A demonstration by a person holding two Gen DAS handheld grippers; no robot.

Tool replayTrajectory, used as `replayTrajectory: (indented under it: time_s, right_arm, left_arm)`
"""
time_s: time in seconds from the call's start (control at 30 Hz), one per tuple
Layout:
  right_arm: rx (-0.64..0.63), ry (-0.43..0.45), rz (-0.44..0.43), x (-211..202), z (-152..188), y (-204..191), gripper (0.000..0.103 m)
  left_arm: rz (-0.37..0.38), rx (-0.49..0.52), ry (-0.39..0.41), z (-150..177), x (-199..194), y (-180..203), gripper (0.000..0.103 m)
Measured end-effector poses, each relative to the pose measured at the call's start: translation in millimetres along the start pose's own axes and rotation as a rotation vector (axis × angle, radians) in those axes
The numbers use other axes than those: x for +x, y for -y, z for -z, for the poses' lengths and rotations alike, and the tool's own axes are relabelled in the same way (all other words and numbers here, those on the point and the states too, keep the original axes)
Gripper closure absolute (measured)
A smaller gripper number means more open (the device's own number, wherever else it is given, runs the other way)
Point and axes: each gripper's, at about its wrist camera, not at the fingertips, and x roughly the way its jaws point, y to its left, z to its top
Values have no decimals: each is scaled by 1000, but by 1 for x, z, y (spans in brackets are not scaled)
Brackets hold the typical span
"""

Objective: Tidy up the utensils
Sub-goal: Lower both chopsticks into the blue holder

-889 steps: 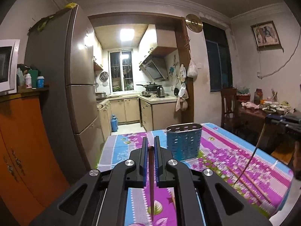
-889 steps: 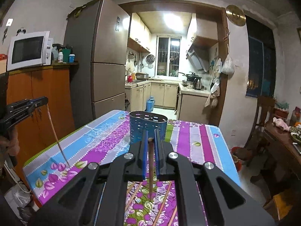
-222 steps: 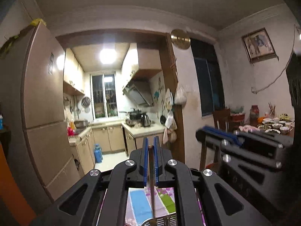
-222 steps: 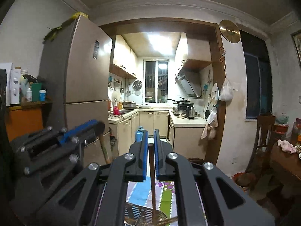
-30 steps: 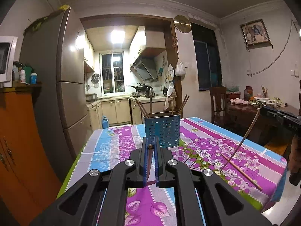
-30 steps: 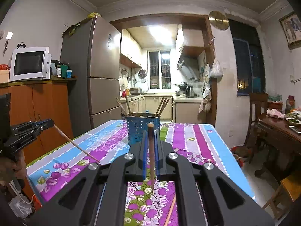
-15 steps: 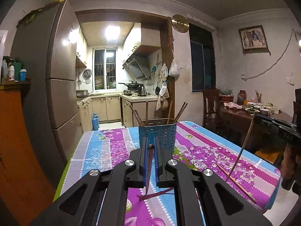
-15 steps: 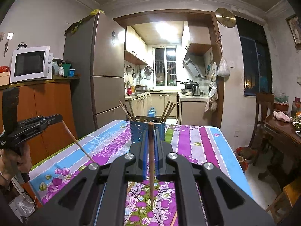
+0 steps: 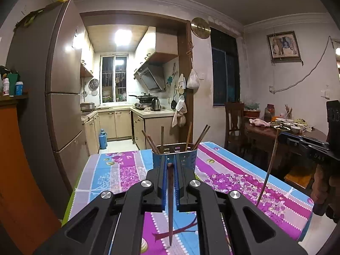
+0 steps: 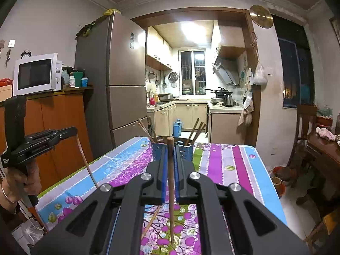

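Observation:
A blue perforated utensil holder stands on the table straight ahead, with several chopsticks leaning in it; it also shows in the right wrist view. My left gripper is shut on a dark chopstick that hangs down toward the cloth. My right gripper is shut on a lighter chopstick, upright between the jaws. Each gripper shows in the other's view, with its chopstick hanging from it: the right one and the left one.
The table has a purple, blue and white flowered cloth. One loose chopstick lies on it under my right gripper. An orange cabinet and fridge stand left. A wooden table with dishes stands right.
Both grippers have risen and drawn closer to the blue holder with their chopsticks. The held chopsticks now hang more upright.

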Motion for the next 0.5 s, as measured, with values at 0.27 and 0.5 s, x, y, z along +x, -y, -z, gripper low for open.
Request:
replayTrajectory:
  time_s: [0.27,0.5]
  right_arm:
    - [-15,-10,-5,10,-10,-2,103]
    - [-66,-154,-1,47,-2,1,103]
  left_arm:
    - [29,15,14,-11,7,6,95]
    - [29,0,-6,-8,17,-4,95]
